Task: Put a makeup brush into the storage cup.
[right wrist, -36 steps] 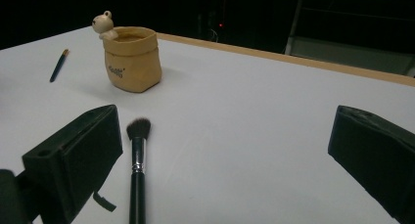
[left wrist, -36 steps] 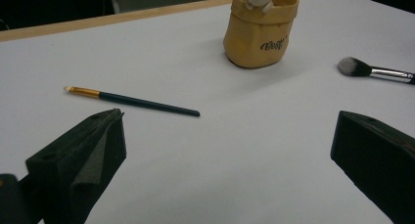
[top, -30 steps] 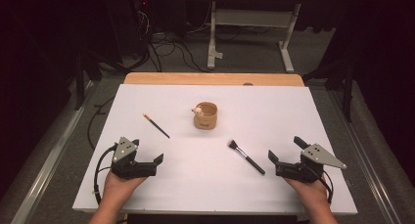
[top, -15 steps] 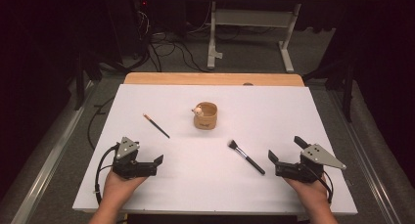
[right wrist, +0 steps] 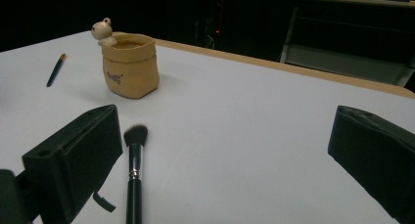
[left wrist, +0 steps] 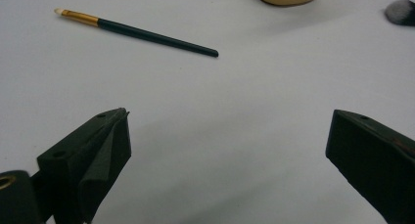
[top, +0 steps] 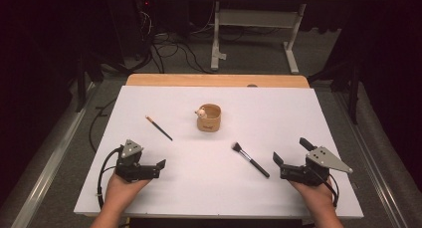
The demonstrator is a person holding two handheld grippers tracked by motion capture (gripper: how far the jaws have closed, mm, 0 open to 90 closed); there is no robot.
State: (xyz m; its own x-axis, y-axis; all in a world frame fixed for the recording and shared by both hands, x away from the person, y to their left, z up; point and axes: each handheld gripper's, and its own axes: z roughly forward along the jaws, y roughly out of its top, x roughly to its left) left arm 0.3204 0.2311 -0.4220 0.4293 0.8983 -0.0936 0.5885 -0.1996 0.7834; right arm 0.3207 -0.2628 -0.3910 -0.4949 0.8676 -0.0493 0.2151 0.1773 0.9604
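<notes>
Two hand-held grippers rest at the near edge of a white table, both with jaws spread wide and nothing between them. At the centre of the table stands a tan pot shaped like a soft paper sack, upright, with a small pale bear figure perched on its rim; from the right gripper view its mouth looks brown and shadowed, and whether anything lies inside cannot be told.

Left of the pot, well apart from it, a thin dark brush with a gold ferrule and pale tip lies flat on the table, slanting toward the left gripper. That gripper sits low on the surface in a person's hand, its jaws far apart and touching neither brush; in the left gripper view the thin brush lies beyond the jaws, well apart from them.

Right of centre a black-handled makeup brush with a dark, fluffy head lies flat, its head toward the pot and its handle end pointing toward the right gripper. The right gripper, held in the other hand, keeps its jaws wide apart as well. In the right gripper view the makeup brush lies just beside the left-hand jaw, near it but not gripped.
</notes>
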